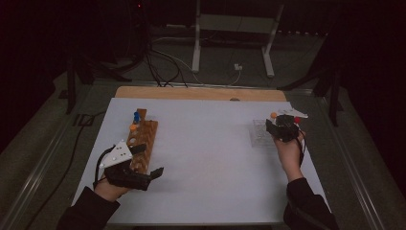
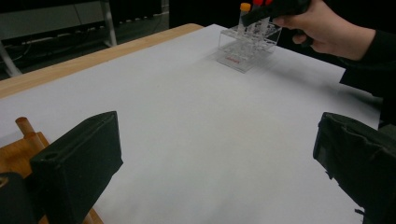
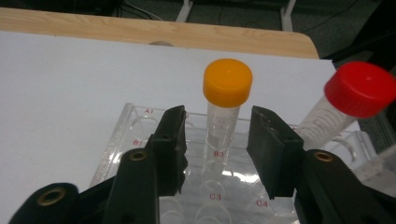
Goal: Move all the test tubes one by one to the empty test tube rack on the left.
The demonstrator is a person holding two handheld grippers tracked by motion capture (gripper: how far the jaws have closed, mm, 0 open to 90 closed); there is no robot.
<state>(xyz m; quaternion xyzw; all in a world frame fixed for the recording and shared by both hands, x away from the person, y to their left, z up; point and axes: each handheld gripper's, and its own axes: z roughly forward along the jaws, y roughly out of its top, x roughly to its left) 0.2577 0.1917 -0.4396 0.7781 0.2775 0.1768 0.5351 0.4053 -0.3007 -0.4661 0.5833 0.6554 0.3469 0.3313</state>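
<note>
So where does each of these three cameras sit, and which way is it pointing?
High view: above the person's side, looking forward and down on the white table; forearms, both hand-held grippers.
Left gripper view: on the left hand-held gripper, facing across the table; its open jaws.
Right gripper view: on the right hand-held gripper, facing the orange-capped clear plastic tube.
All share the clear plastic tube rack.

Red-capped tube (image 3: 348, 105) base hidden, probably behind the right jaw
</note>
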